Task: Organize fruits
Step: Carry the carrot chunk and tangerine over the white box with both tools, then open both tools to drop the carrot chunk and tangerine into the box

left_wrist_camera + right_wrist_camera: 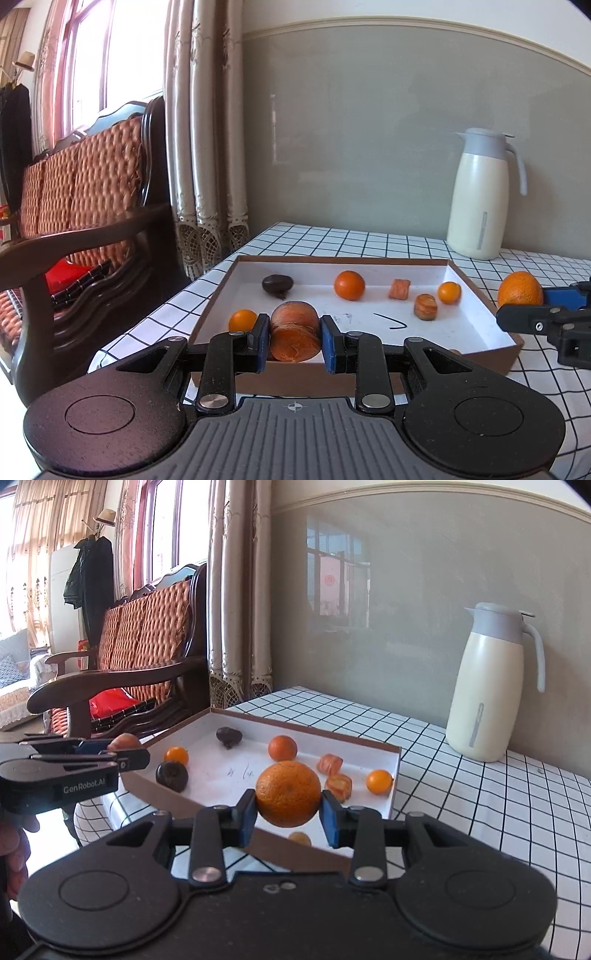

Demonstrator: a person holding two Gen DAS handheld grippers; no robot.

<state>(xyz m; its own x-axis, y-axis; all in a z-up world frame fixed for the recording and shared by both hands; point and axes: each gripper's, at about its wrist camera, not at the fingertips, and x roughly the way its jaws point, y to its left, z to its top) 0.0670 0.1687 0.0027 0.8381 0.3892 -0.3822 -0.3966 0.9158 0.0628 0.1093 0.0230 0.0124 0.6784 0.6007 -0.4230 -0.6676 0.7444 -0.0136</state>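
Fruits mostly gathered already inside the shallow box [480, 332] on the checked tablecloth [535, 387]: a small orange [349, 284], two kumquats, a dark fruit, some orange-brown pieces. Two more not yet set down, judging by position. Left gripper [294, 338] clamped on a cut orange-fleshed piece [294, 330] over the box's near edge; right gripper [288, 814] pinching a large orange [288, 794] above the near rim. Right wrist view alone reveals a second dark fruit [171, 775] by the box's left wall, hidden from the left wrist view.
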